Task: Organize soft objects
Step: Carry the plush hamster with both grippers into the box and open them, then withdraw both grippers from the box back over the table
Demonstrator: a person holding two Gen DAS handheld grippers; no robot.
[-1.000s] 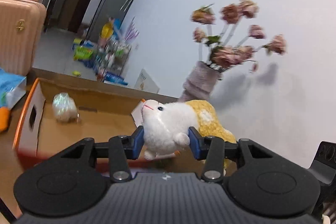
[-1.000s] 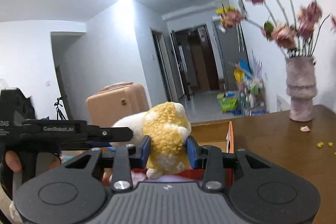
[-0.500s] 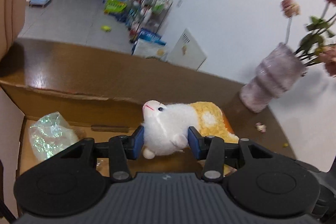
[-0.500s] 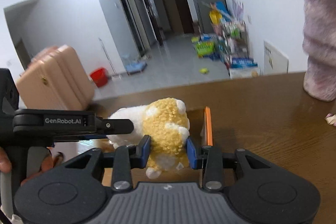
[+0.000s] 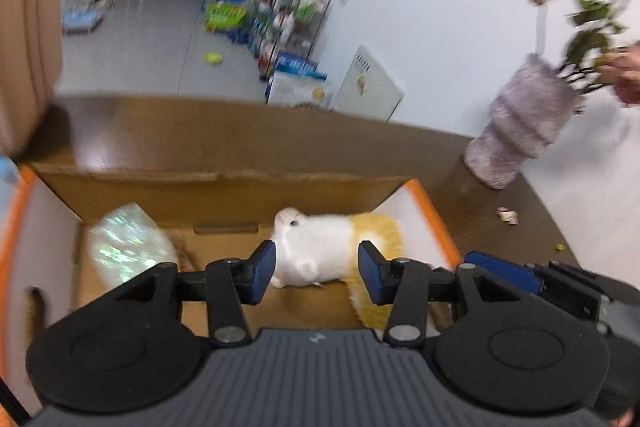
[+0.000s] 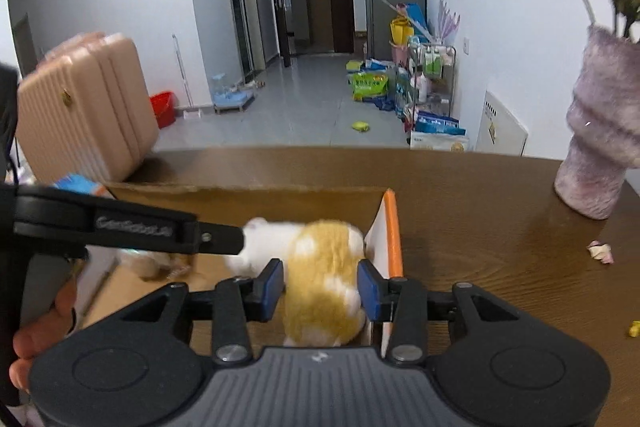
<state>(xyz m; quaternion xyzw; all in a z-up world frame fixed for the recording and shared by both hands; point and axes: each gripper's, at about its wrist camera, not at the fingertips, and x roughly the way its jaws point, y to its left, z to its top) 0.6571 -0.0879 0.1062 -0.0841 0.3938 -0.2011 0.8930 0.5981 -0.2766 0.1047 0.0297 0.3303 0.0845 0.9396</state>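
Progress looks well along: the plush toy [image 5: 320, 247], white at the head and yellow at the rump, hangs inside the open cardboard box [image 5: 224, 187], apparently just above its floor, and one iridescent bundle [image 5: 128, 247] already lies in the box, ahead and to the left of the left gripper [image 5: 316, 277]. What seems left for this item is the release and withdrawal of both tools; whether other soft things wait outside the box cannot be told from these views.

The left gripper has its blue pads partly apart, flanking the toy's white front. The left pad touches the fur, while a narrow gap seems to show at the right pad, so I cannot tell whether it grips or has let go; blur hides the detail.

The right gripper [image 6: 320, 289] brackets the yellow rear. Its pads sit against or just beside the pile, and again I cannot say whether the grip is firm. The box's orange-edged wall stands just right of its right finger.
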